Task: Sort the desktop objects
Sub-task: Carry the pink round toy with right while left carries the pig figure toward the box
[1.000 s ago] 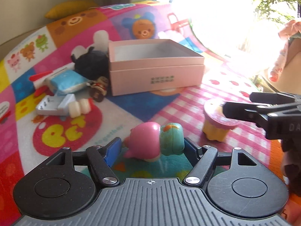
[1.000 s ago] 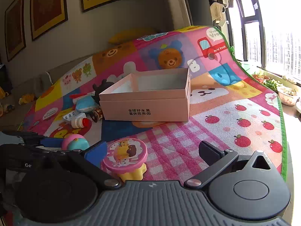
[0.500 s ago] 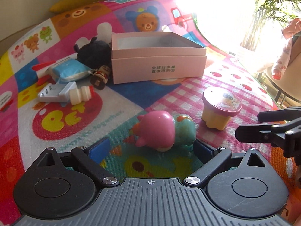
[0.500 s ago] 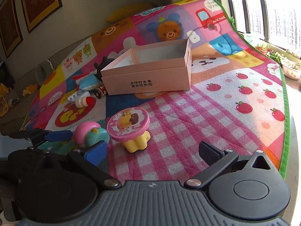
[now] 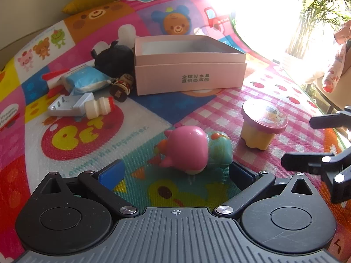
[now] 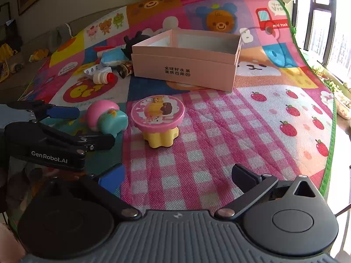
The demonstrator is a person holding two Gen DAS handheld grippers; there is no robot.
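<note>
A pink and teal toy figure (image 5: 193, 149) lies on its side on the play mat (image 5: 87, 153), just ahead of my left gripper (image 5: 177, 173). Its jaws are opening wide around the toy. The left blue pad stands well clear, the right pad is close beside the teal end, and neither presses on it. A yellow pudding cup with a pink lid (image 6: 158, 118) stands upright to the toy's right, ahead of my right gripper (image 6: 178, 177), which is open with nothing between its fingers. An open pink box (image 5: 188, 74) sits further back.
Left of the box lie a black plush (image 5: 114, 59), a blue tissue pack (image 5: 85, 81), a small figurine (image 5: 121, 86), a white bottle with a red cap (image 5: 98, 109) and a white gadget (image 5: 68, 106). The mat's green edge (image 6: 329, 142) runs along the right by the window.
The left jaws spread from closed on the toy to wide apart, and the toy now rests free on the mat. The right gripper has drawn back from the pudding cup.
</note>
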